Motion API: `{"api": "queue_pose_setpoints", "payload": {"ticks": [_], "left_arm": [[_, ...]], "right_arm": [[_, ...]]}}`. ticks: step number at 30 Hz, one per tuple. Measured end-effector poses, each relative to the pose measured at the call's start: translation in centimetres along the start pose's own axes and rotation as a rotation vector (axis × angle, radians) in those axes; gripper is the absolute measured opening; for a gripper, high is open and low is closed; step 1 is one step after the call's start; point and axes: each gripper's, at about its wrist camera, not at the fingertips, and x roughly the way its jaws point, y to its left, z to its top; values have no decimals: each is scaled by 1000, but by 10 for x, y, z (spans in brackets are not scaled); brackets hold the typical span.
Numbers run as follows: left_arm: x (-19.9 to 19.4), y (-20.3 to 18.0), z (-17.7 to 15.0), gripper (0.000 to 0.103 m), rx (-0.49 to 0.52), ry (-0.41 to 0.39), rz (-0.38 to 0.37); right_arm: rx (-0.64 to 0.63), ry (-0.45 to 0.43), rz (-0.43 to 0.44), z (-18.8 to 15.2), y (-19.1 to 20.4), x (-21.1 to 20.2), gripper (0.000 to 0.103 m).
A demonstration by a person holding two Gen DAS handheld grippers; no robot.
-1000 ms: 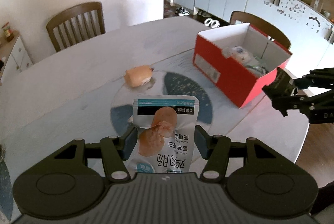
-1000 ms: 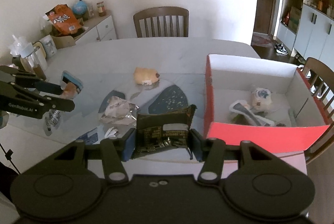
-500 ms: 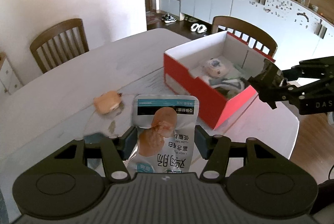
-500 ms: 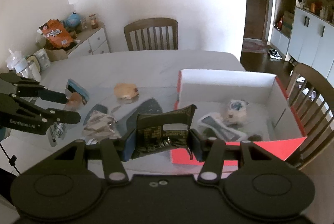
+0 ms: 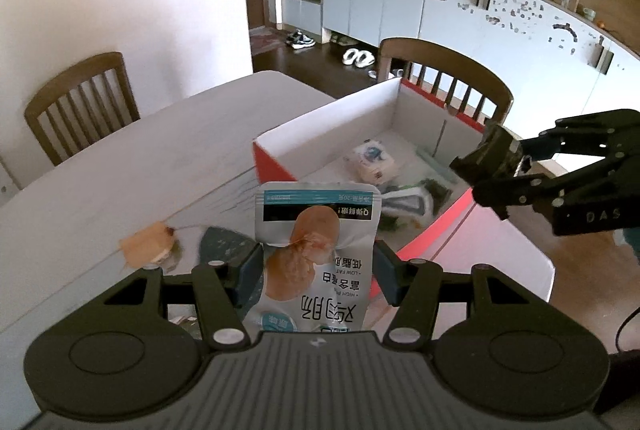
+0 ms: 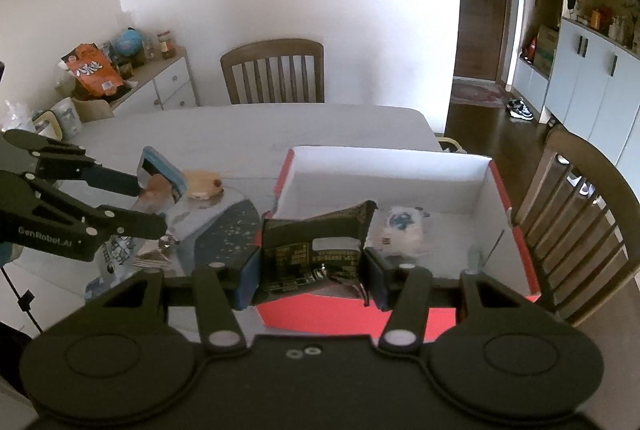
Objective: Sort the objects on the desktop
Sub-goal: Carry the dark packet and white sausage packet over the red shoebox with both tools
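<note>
My left gripper [image 5: 316, 270] is shut on a white snack pouch [image 5: 316, 250] with a teal band and holds it above the table, just short of the red box [image 5: 272, 165]. My right gripper [image 6: 310, 270] is shut on a dark green packet [image 6: 316, 246] over the near wall of the red box [image 6: 332, 314]. The box holds a white wrapped bun [image 6: 400, 230] and other packets [image 5: 404, 201]. The right gripper also shows in the left wrist view [image 5: 484, 173]; the left gripper shows in the right wrist view [image 6: 156, 197].
An orange bun [image 5: 146, 250] lies on the table [image 5: 120, 165] to the left. Crumpled wrappers [image 6: 120, 250] lie by a dark blue mat [image 6: 224, 234]. Wooden chairs [image 6: 274, 69] stand at the far side and behind the box [image 5: 444, 77].
Both grippers have moved towards the red box with their packets. The box now sits closer and more central in both views, and the right gripper's packet is over its near wall.
</note>
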Motion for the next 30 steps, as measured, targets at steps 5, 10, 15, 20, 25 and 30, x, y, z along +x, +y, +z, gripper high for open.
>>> {"api": "queue_pose_setpoints", "payload": {"ticks": [5, 10, 15, 20, 25, 30], "left_arm": [[15, -14, 18, 58, 4, 1, -9], [31, -28, 32, 58, 17, 3, -19], [51, -40, 46, 58, 34, 13, -26], [74, -51, 62, 58, 57, 25, -22], [102, -55, 74, 58, 65, 53, 5], [127, -50, 81, 58, 53, 93, 24]], "right_arm": [[-10, 5, 0, 4, -19, 1, 53], [-5, 8, -5, 4, -37, 3, 53], [-4, 10, -12, 7, -56, 7, 53], [-4, 16, -17, 9, -72, 14, 54], [-10, 34, -18, 11, -85, 30, 54], [-18, 62, -14, 13, -95, 48, 54]]}}
